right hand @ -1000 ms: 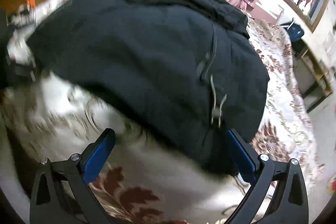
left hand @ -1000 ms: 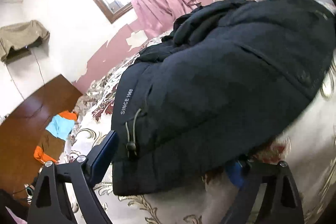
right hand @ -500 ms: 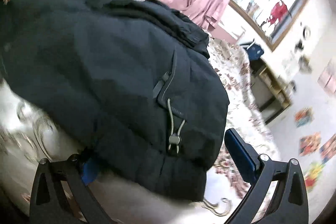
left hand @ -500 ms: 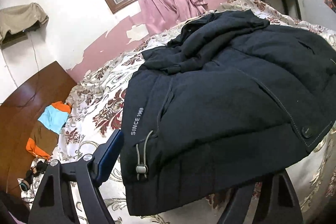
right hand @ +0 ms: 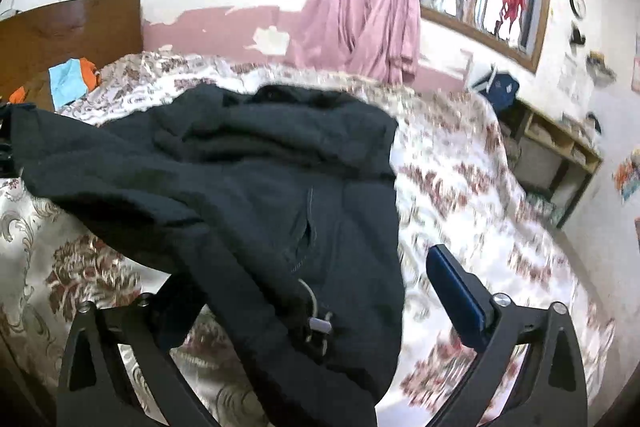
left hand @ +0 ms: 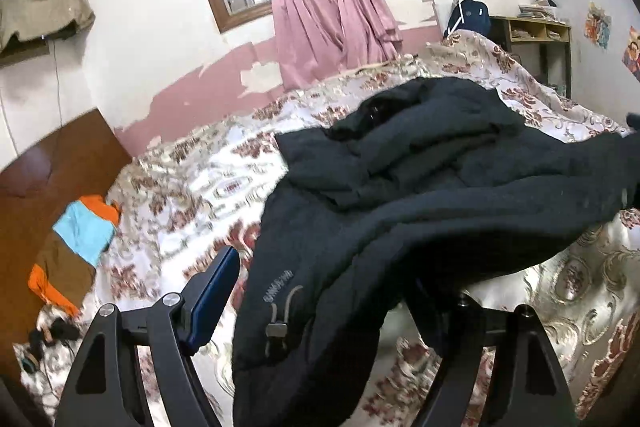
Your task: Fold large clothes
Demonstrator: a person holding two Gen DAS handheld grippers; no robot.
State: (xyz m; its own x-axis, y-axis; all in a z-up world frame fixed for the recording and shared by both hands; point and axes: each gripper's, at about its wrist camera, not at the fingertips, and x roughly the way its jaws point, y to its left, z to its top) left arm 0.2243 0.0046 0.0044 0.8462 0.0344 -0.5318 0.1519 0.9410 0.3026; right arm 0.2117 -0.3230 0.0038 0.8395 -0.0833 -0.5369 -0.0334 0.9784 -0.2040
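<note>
A dark navy padded jacket (left hand: 420, 195) lies bunched on the flowered bedspread (left hand: 188, 187), its hem raised toward both cameras. My left gripper (left hand: 324, 279) straddles the hem corner with the drawcord toggle (left hand: 276, 331). The fabric drapes over and hides its right finger, while the blue left pad (left hand: 212, 295) stands just clear of the cloth. My right gripper (right hand: 308, 267) straddles the other hem corner of the jacket (right hand: 248, 179). Its jaws are closing; the left finger is buried under fabric and the right pad (right hand: 456, 295) is apart from it.
A wooden headboard (left hand: 36, 179) with an orange, blue and brown garment (left hand: 76, 247) stands left of the bed. Pink curtains (left hand: 332, 11) hang at the window behind. A shelf unit (right hand: 556, 151) and a blue bag (right hand: 500, 91) stand at the bed's far right.
Both grippers have risen and tipped up, so the room and window show more. The jacket hem has come up off the bedspread with them, draped over the inner fingers.
</note>
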